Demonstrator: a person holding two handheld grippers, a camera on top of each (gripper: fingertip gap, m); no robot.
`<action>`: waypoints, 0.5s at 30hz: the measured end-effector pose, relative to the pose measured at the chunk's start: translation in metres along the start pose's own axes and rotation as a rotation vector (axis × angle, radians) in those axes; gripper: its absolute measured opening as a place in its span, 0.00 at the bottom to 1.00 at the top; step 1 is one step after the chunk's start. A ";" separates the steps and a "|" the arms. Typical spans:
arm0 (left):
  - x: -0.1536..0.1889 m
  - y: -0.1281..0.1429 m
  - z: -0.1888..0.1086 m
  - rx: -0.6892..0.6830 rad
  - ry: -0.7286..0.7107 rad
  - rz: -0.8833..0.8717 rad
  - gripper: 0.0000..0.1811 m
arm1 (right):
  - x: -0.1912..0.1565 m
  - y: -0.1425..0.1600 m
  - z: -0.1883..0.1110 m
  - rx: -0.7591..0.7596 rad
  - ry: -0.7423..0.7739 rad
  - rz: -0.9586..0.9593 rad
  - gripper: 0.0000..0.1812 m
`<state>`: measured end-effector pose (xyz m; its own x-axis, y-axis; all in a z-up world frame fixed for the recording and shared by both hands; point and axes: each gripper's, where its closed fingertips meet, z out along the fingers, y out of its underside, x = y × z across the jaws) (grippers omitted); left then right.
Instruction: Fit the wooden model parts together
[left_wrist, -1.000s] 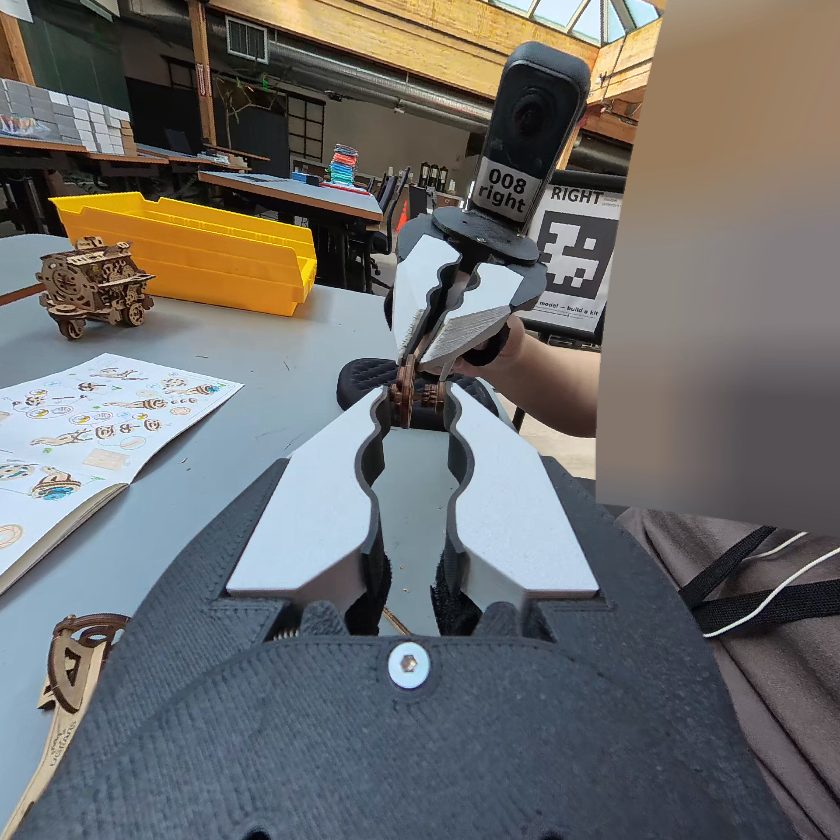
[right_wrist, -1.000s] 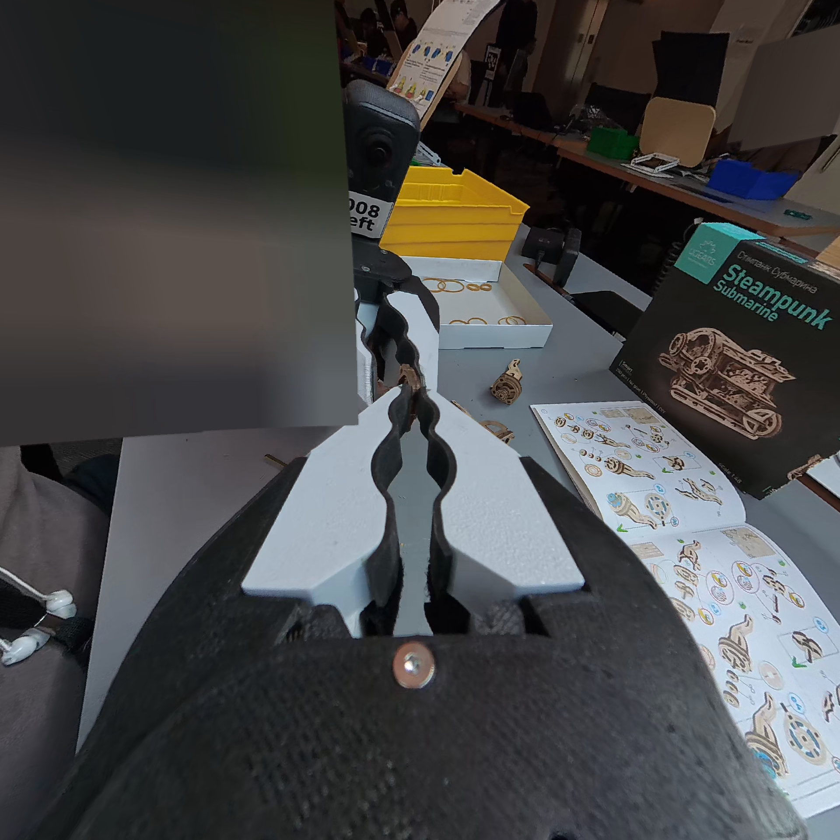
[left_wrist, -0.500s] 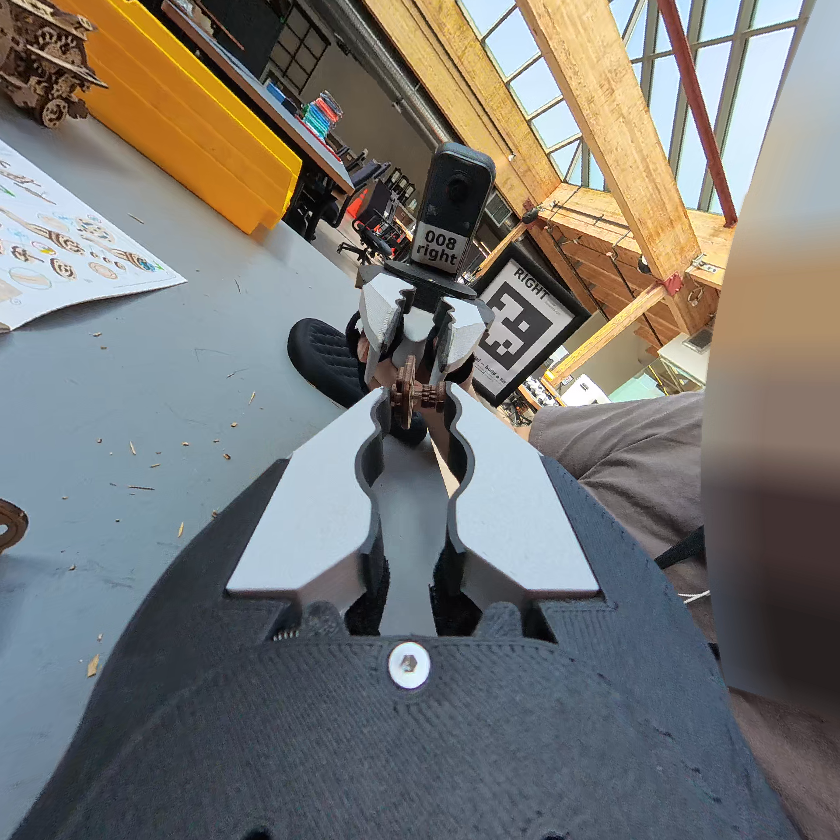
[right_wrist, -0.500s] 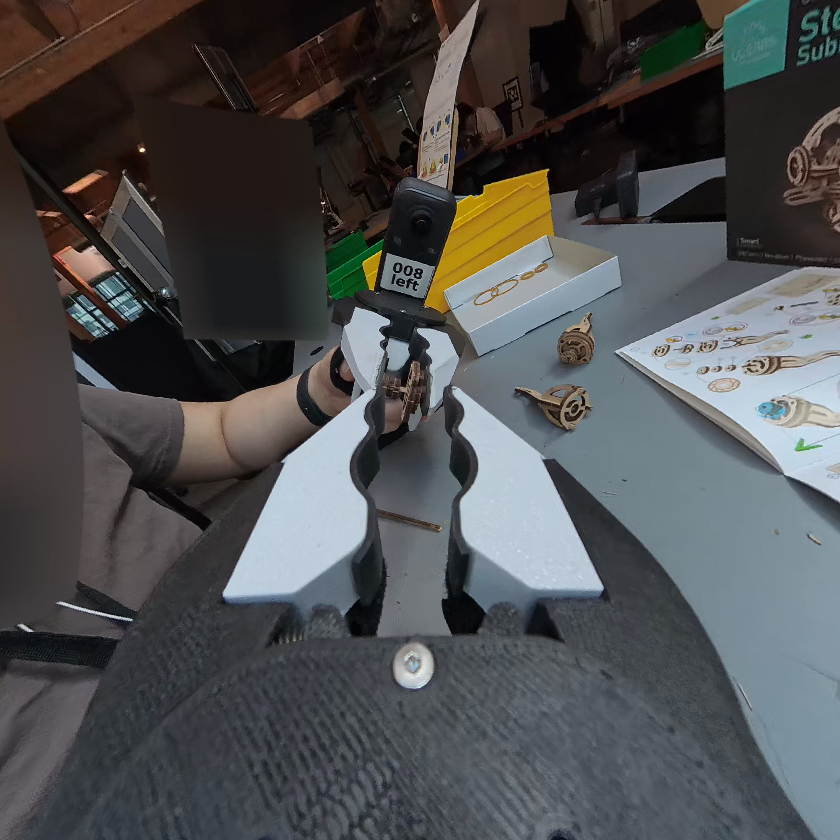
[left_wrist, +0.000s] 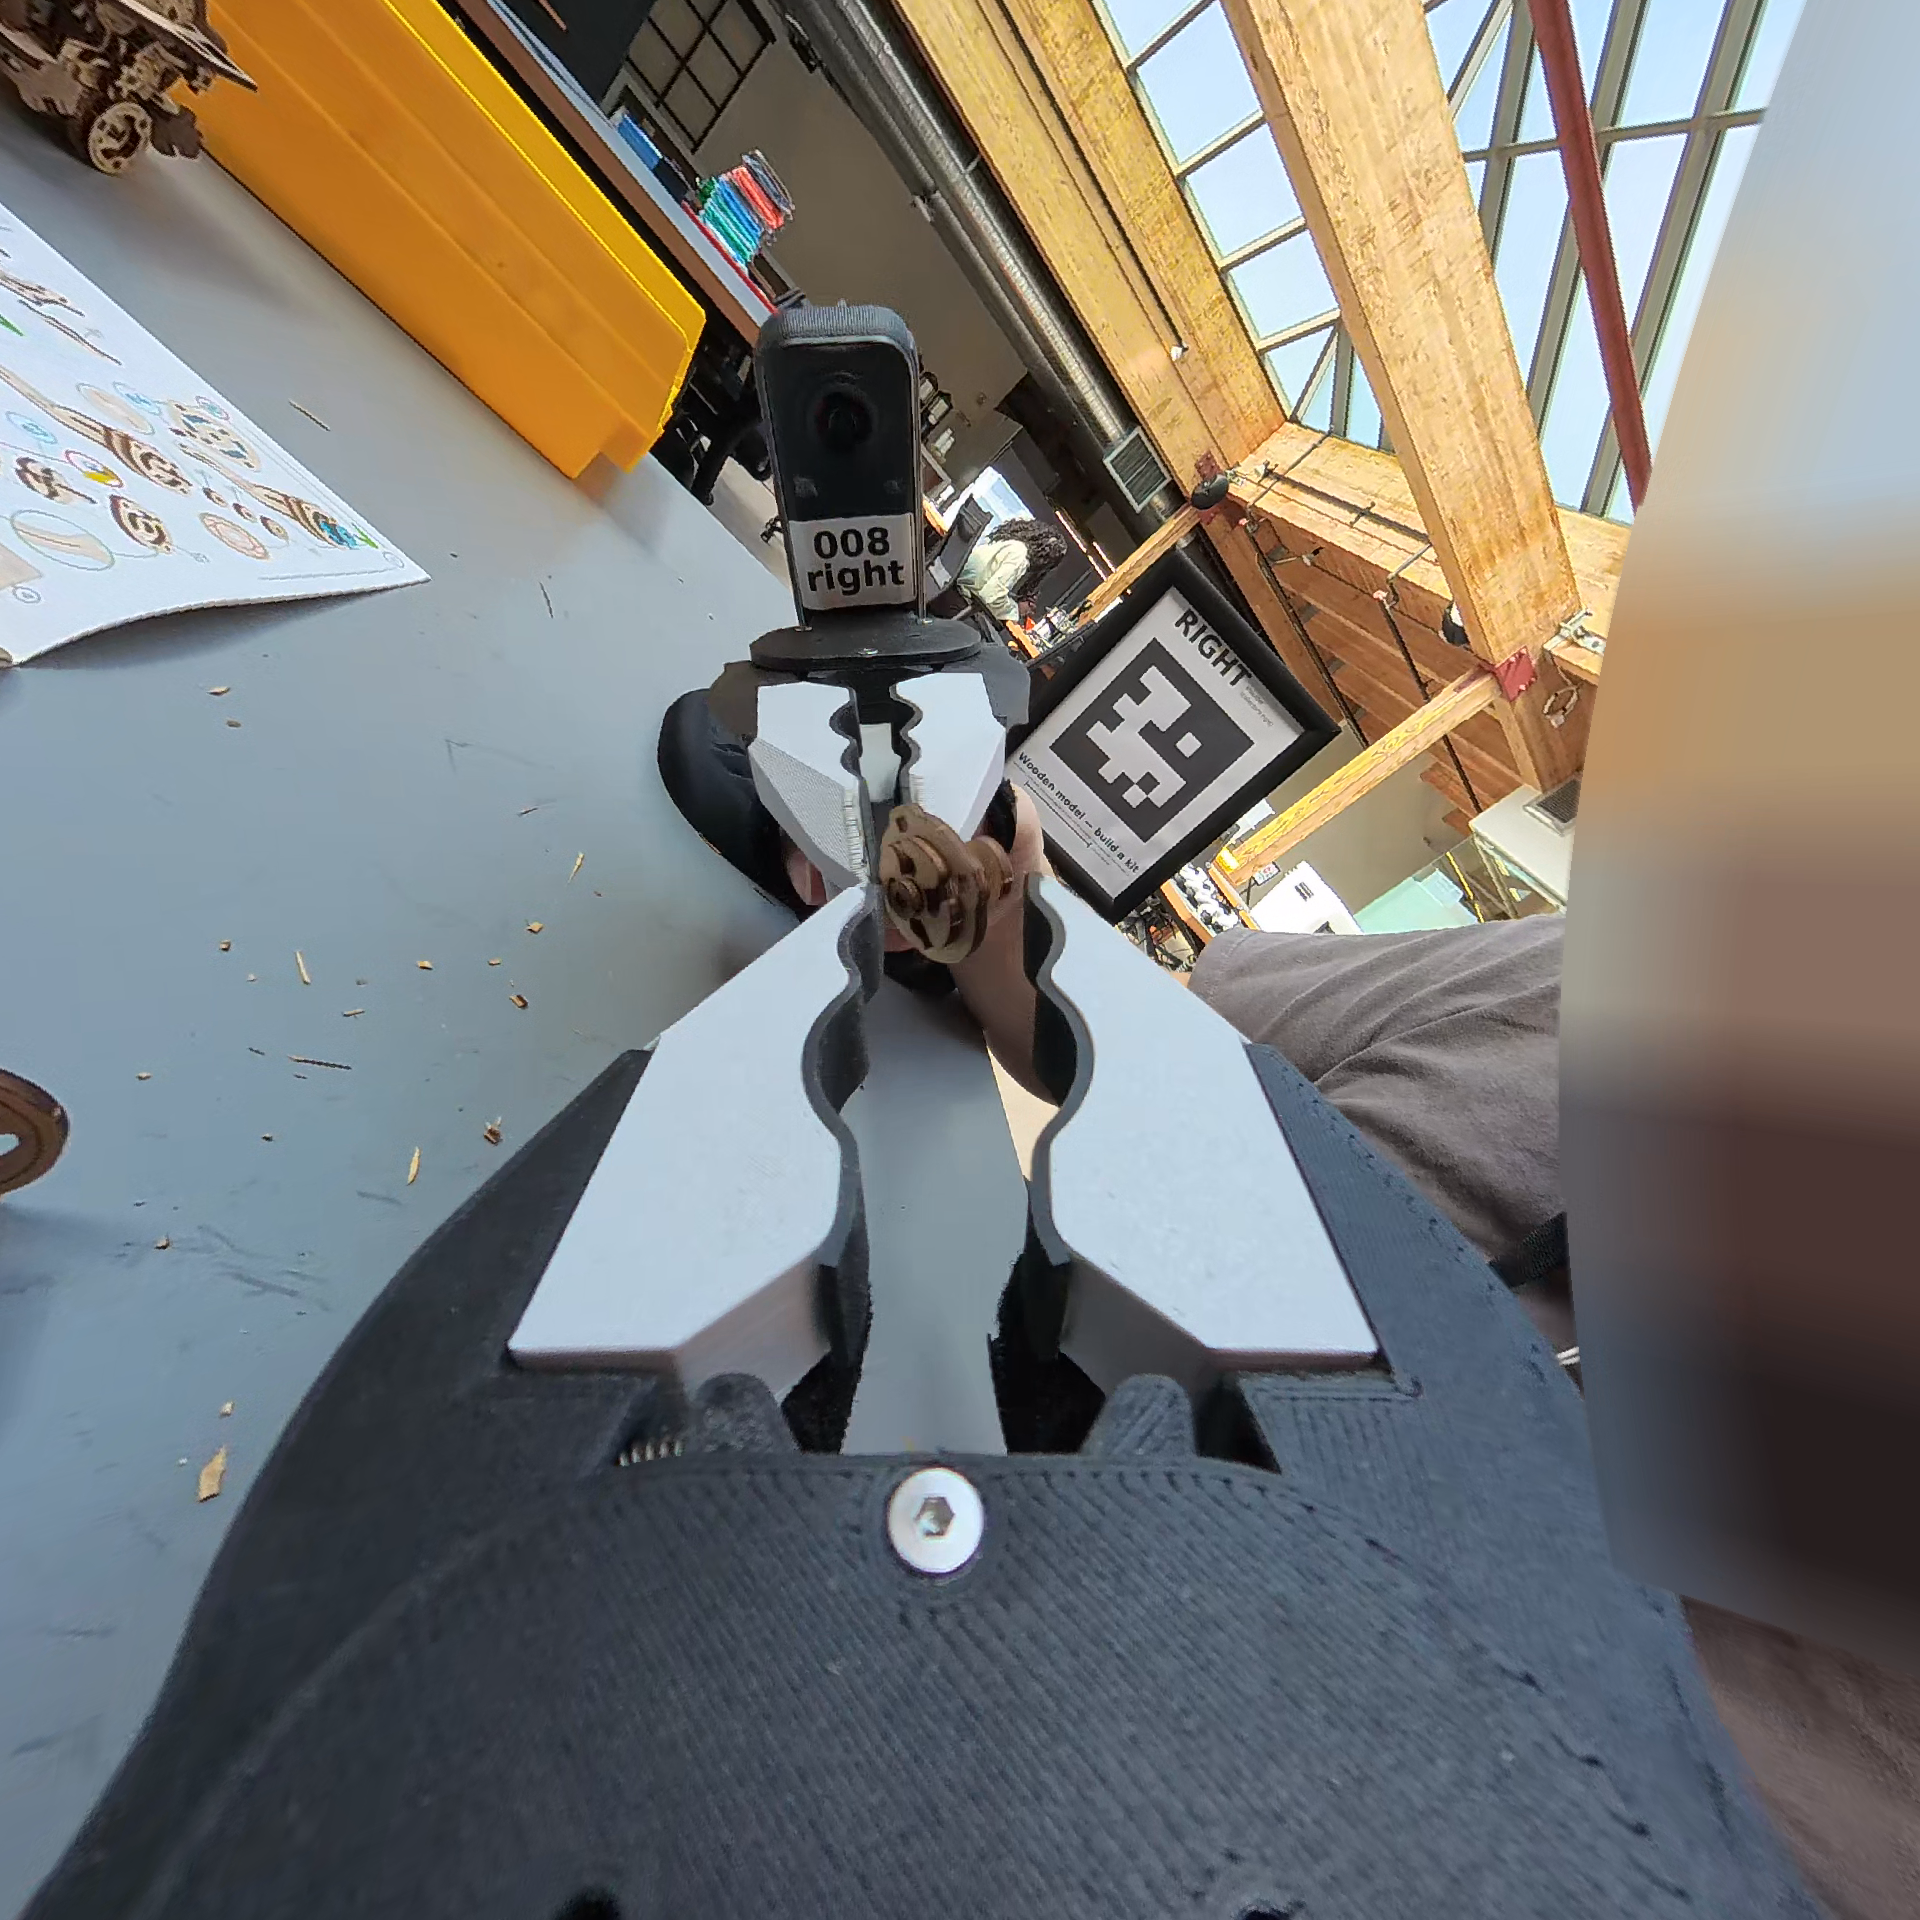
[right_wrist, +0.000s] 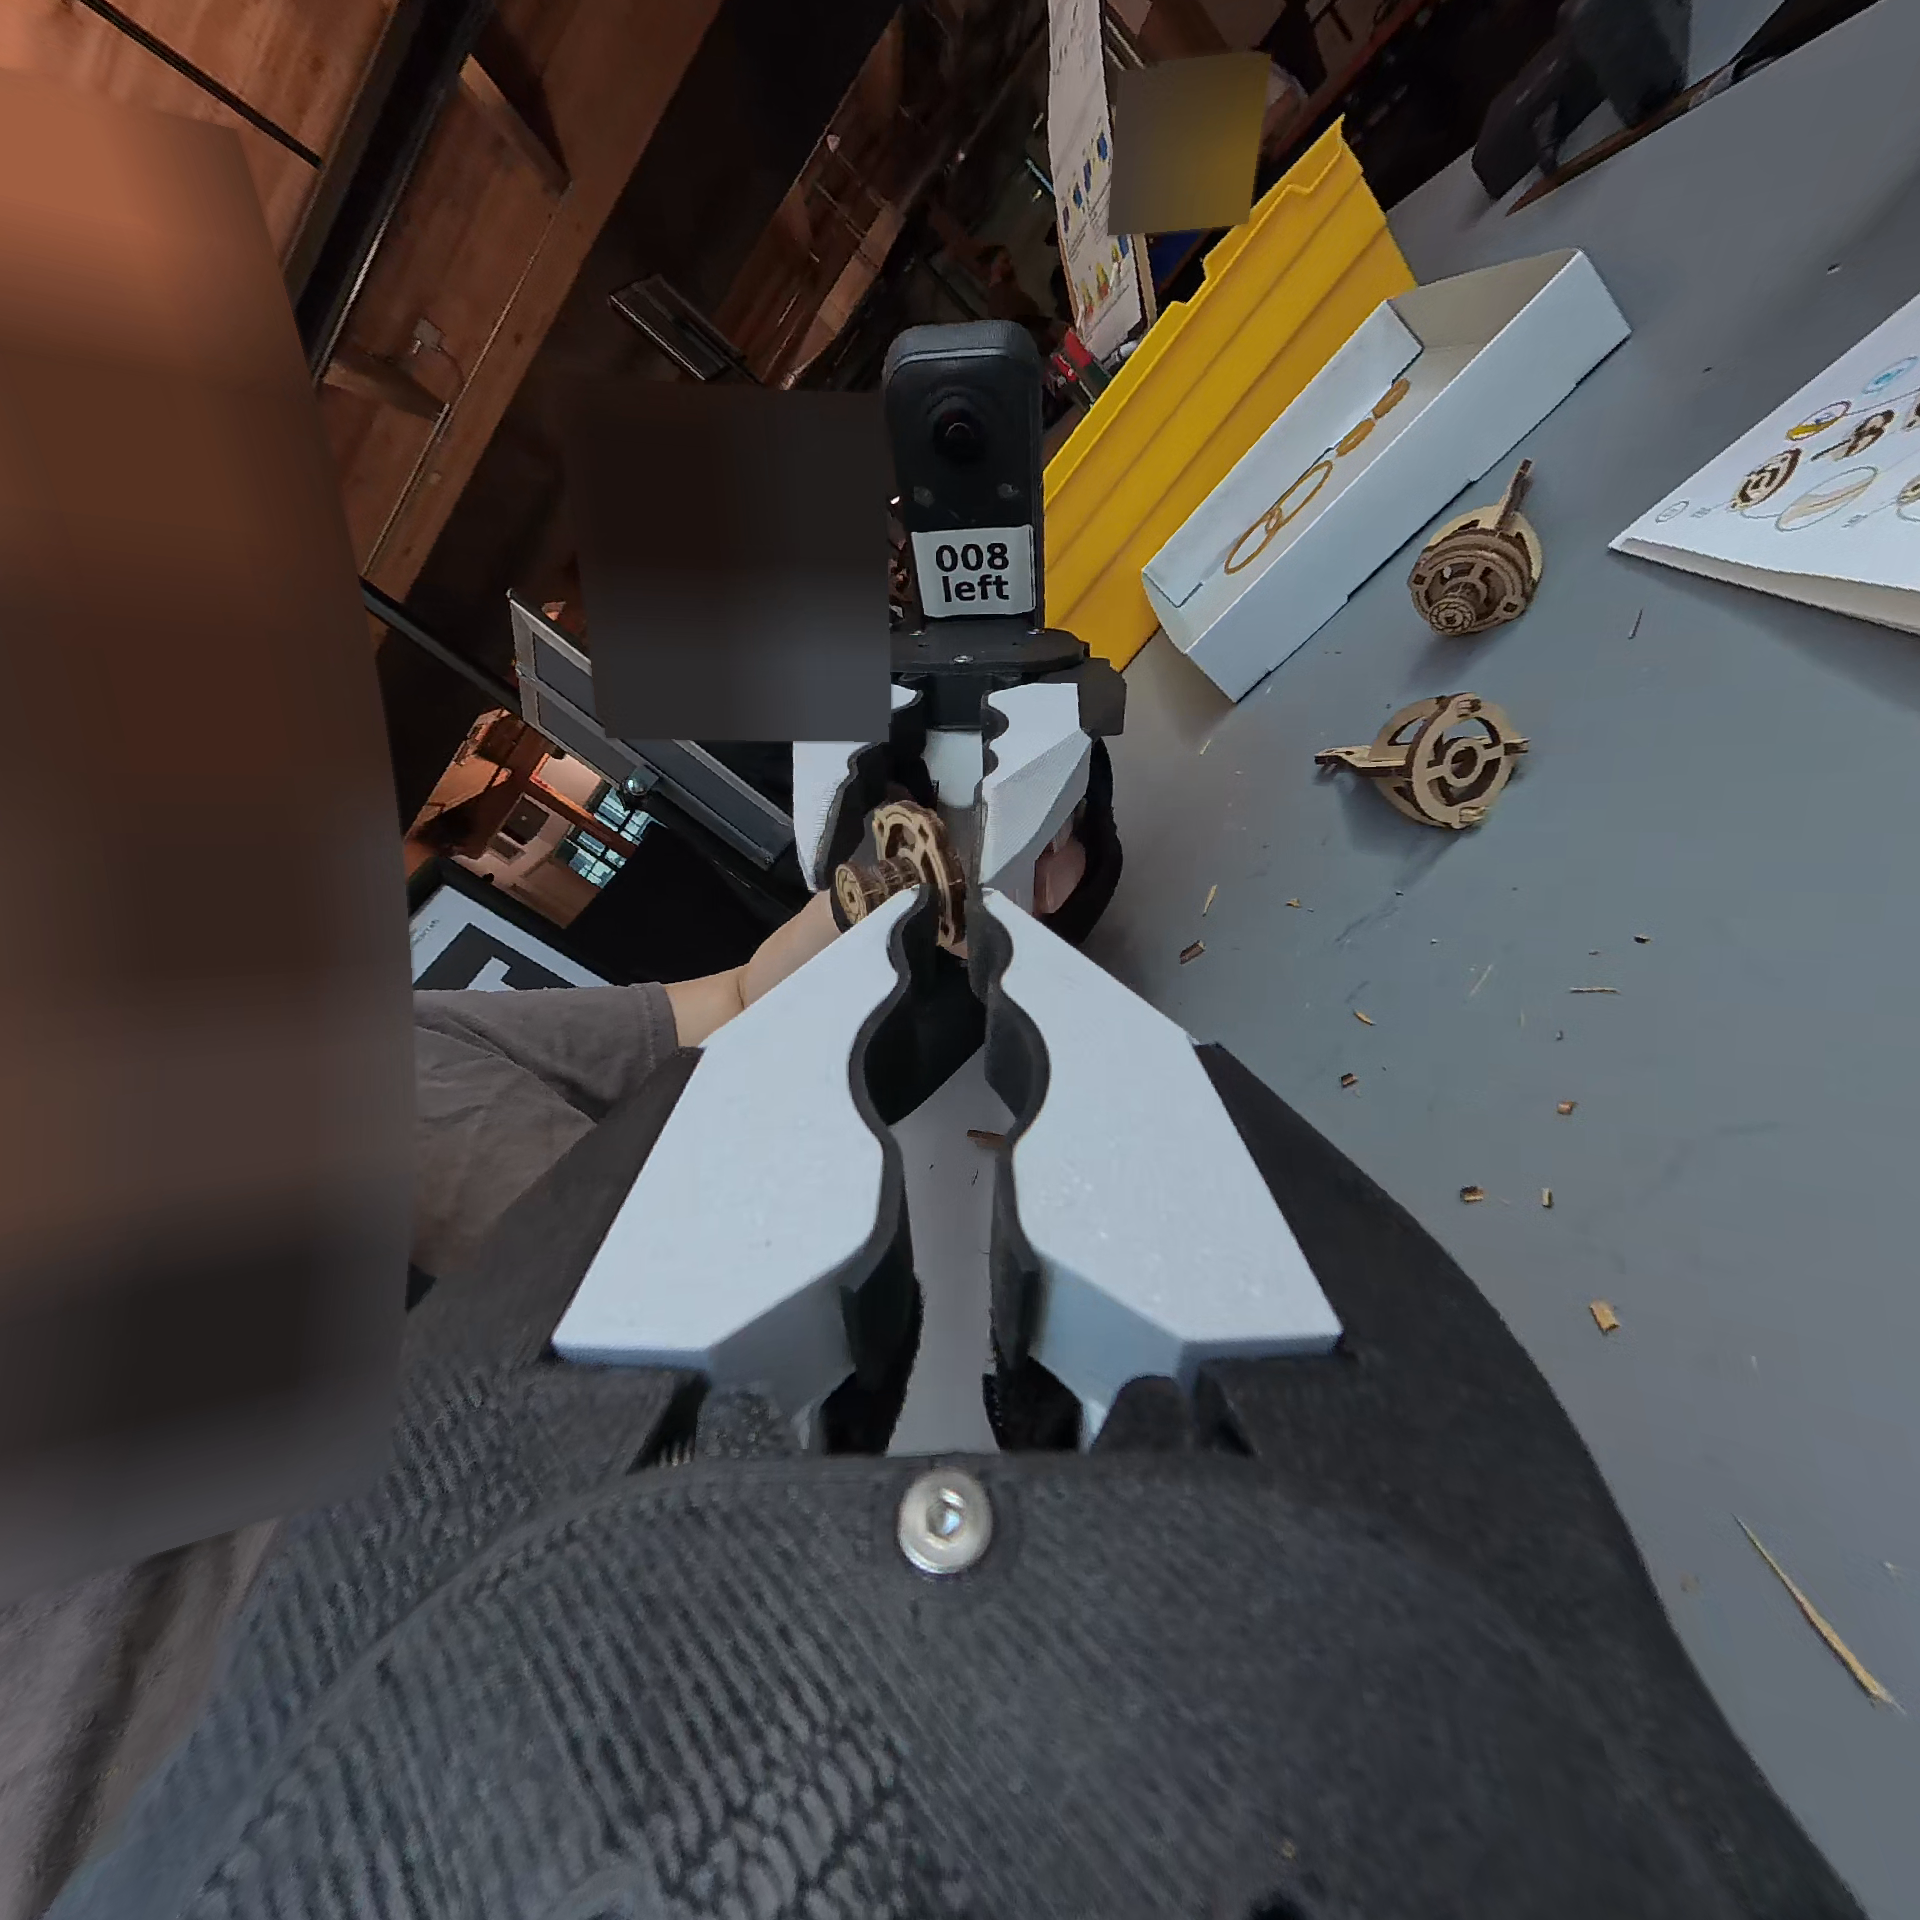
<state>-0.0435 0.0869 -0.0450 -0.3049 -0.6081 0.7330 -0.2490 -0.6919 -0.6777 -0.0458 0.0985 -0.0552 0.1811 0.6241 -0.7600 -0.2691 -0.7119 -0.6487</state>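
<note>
Above the grey worktop (right_wrist: 1558, 1039), where two loose wooden wheel parts (right_wrist: 1475, 571) lie, right tongs (right_wrist: 951, 904) pinch one small wooden gear assembly (right_wrist: 904, 873), while left tongs (left_wrist: 951, 899) stand part-open around it.

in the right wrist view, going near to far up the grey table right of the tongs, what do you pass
wood chips → open-frame wooden wheel part → round wooden gear part → white tray → yellow bin

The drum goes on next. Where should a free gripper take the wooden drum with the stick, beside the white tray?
Probably the stick jutting from the drum, coming from above with jaws across it. It is slim and clear of the tray, while the round body looks wide and might roll.
</note>
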 end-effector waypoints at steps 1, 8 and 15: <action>-0.001 -0.002 -0.002 0.007 -0.006 0.001 0.14 | 0.001 -0.001 -0.001 0.006 0.003 0.007 0.01; -0.006 -0.002 -0.005 -0.004 -0.031 0.026 0.11 | 0.001 0.003 0.001 -0.017 0.036 -0.030 0.01; -0.011 0.000 -0.006 -0.021 -0.069 0.046 0.07 | 0.006 0.001 -0.003 -0.014 0.092 -0.068 0.02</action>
<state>-0.0460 0.0955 -0.0536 -0.2522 -0.6651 0.7029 -0.2561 -0.6546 -0.7113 -0.0426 0.1001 -0.0604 0.2844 0.6393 -0.7145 -0.2406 -0.6738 -0.6987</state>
